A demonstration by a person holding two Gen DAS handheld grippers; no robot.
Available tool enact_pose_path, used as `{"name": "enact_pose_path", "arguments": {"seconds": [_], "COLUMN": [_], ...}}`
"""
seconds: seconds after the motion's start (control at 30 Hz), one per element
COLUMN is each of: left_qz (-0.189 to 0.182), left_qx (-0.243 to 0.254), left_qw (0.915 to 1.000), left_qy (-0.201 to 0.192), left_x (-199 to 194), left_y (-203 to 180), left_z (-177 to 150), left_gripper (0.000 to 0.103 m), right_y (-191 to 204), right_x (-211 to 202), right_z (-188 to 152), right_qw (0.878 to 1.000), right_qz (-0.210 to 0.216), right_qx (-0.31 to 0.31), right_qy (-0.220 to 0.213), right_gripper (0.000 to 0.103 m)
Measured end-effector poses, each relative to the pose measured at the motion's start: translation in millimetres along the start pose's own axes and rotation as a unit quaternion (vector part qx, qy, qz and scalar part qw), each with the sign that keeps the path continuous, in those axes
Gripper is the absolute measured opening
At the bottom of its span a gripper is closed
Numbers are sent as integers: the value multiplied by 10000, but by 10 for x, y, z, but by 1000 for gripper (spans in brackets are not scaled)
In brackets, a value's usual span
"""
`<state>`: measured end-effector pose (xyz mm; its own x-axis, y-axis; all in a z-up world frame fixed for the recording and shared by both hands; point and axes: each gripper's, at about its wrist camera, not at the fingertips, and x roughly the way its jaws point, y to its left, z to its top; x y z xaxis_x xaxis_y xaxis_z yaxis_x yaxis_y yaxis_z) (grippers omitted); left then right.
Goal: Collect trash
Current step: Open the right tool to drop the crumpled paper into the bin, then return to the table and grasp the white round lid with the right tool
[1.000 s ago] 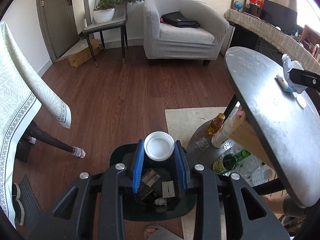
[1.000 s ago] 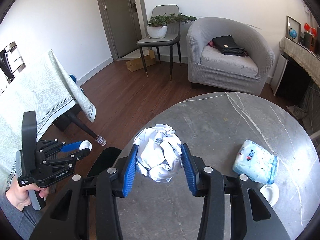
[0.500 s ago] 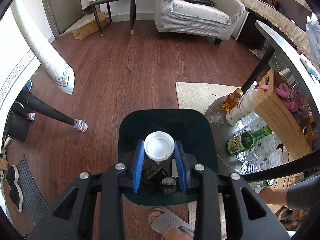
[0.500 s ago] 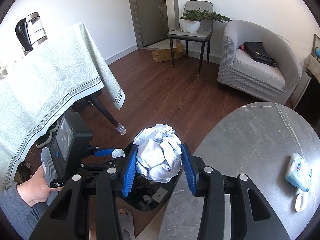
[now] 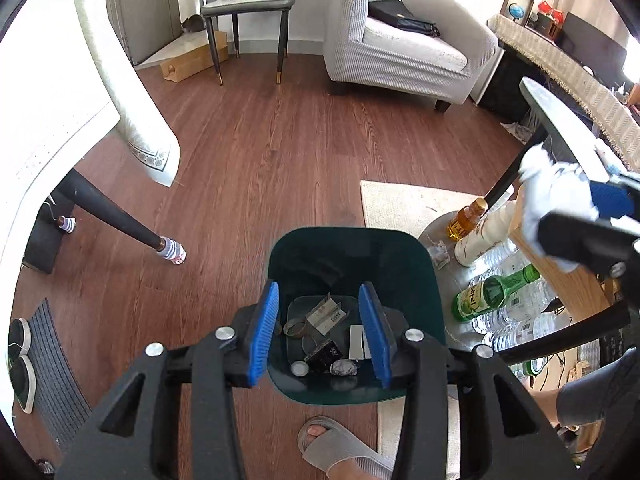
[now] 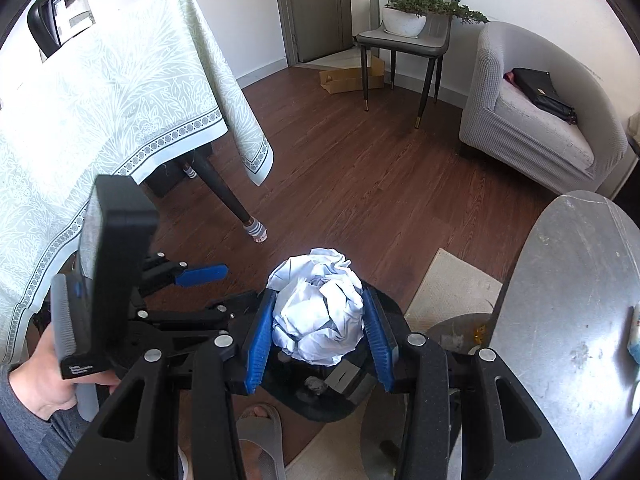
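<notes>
A dark green bin (image 5: 352, 248) stands on the wood floor and holds scraps, a small foil ball and a white cap (image 5: 300, 368). My left gripper (image 5: 320, 296) hangs straight above it. Its jaws are opening and nothing is between its blue pads. My right gripper (image 6: 319, 298) is shut on a crumpled white paper wad (image 6: 320, 312), held over the bin (image 6: 320, 404). In the left wrist view the paper wad (image 5: 552, 188) and the right gripper (image 5: 600, 208) show at the right edge. The left gripper (image 6: 200, 274) appears left of the wad, held by a hand.
A round grey table (image 6: 568, 300) stands right of the bin, with several bottles (image 5: 496, 292) on a low shelf under it. A cloth-covered table (image 6: 100, 100) and its leg (image 5: 120, 220) are at the left. A slippered foot (image 5: 332, 444) is just before the bin.
The left jaws have widened and the white cap they held now lies in the bin. The right gripper has carried the paper wad off the round table to above the bin.
</notes>
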<state>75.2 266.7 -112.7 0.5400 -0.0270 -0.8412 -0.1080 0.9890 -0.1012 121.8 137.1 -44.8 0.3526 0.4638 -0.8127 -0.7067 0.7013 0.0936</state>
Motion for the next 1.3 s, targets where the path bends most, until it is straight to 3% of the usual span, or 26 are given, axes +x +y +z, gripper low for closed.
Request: {"name": "enact_pose_path", "arguments": {"seconds": [0.23,0.4,0.63,0.87,1.1,1.3], "left_qz": [-102,-196,-410,-472,-437,-380], "left_qx": [-195,-289,-502,-573,-578,-447], "left_qw": [9976,9937,9857,9804,9791,9768], "left_qy": [-654,-1068,-1554,-1826,-1902,-2060], "left_x": [-479,-756,-1063,-1243,-1282,-1365], "left_y": [166,203,232,206,134,5], "left_z": [71,143,256,339,428,481], "left_gripper": [42,30,23,23,23,24], "right_y": [105,153,160,134,191,286], "right_x": [372,634,1040,1332,1204,777], "right_z": [-170,-308,-476,-628,-665,-579], "right_qw": [9993,9979,9942,9888,9903,9947], "right_qz": [45,11,-121,-355,-347,-144], "right_qx": [51,30,-32,-185,-424,-572], "right_qy": [358,653,1064,1440,1275,840], "right_gripper": [44,44,45,58,59,55]}}
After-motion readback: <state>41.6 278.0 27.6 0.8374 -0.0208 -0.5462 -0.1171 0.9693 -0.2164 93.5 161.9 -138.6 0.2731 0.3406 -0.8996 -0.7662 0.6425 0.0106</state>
